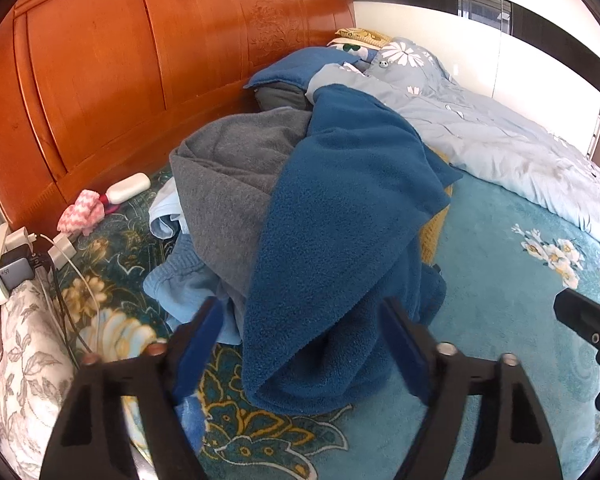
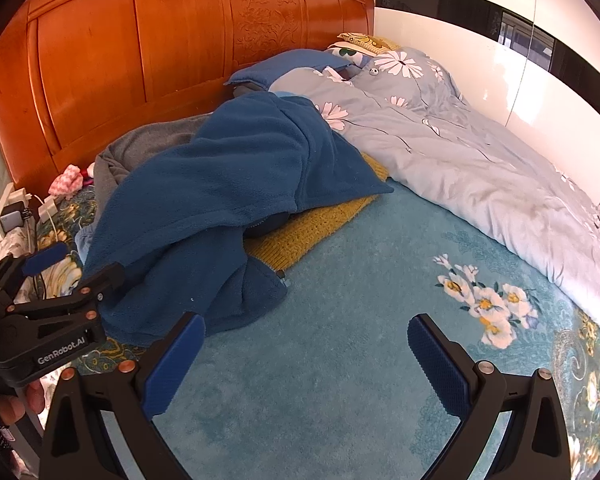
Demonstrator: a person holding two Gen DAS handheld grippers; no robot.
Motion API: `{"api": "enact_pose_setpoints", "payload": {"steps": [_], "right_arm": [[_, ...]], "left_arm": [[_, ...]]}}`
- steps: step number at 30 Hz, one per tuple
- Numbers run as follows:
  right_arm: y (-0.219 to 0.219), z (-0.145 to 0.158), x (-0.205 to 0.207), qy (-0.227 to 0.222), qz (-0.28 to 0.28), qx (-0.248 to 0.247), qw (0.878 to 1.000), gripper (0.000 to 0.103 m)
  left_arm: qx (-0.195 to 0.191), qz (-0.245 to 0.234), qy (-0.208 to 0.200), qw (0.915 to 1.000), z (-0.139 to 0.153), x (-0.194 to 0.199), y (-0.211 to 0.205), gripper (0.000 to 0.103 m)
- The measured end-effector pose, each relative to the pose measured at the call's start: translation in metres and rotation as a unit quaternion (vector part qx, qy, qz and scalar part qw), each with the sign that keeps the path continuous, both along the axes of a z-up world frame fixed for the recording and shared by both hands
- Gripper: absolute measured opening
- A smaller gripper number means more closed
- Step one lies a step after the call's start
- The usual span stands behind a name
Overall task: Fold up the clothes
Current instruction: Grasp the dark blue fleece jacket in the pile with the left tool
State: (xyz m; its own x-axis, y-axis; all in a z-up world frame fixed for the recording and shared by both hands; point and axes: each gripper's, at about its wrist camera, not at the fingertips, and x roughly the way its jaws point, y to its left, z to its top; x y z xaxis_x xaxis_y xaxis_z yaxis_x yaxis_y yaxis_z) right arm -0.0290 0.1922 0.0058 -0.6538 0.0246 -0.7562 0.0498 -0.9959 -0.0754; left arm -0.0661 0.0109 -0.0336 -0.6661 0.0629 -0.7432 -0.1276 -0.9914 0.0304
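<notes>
blue fleece (image 1: 332, 240) heaped on bed, left tool (image 2: 70, 264) marked "genrobot.ai"

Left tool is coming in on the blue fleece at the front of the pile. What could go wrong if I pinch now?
The blue fleece drapes over the grey garment and light blue clothes, so the left tool may drag several pieces. The mustard knit underneath could slide out. Charger cables lie close by and may snag.
</notes>
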Motion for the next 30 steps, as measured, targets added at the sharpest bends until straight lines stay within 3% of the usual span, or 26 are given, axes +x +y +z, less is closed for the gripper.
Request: {"api": "enact_pose_setpoints", "payload": {"steps": [2,8,11,12,14,16,25,30], "right_arm": [[0.002,-0.004,-0.004,-0.004,-0.002,0.001,1.000,0.103],[0.005,-0.015,-0.015,-0.015,-0.003,0.003,1.000,0.103],[0.004,-0.018,-0.017,-0.016,-0.001,0.002,1.000,0.103],[0.004,-0.018,-0.018,-0.015,0.000,0.003,1.000,0.103],[0.004,-0.020,-0.020,-0.017,-0.003,0.004,1.000,0.103],[0.005,-0.021,-0.021,-0.019,-0.006,-0.001,1.000,0.103],[0.009,-0.014,-0.015,-0.010,-0.009,-0.004,1.000,0.103],[0.021,-0.004,-0.001,0.001,-0.019,-0.007,1.000,0.103]], "left_arm": [[-0.006,0.000,-0.010,0.9999,-0.009,-0.005,0.001,0.060],[-0.010,-0.009,-0.026,0.9996,-0.024,-0.009,0.004,0.059],[-0.019,-0.016,-0.013,0.9996,-0.023,-0.004,0.007,0.058],[-0.020,-0.015,-0.013,0.9996,-0.023,-0.004,0.007,0.054],[-0.009,-0.010,-0.023,0.9996,-0.025,-0.009,0.003,0.024],[0.014,-0.005,-0.033,0.9993,-0.024,-0.013,-0.004,0.013],[0.042,0.000,-0.005,0.9991,0.009,-0.003,-0.008,0.007],[0.071,-0.037,0.028,0.9964,0.044,0.002,0.001,0.007]]}}
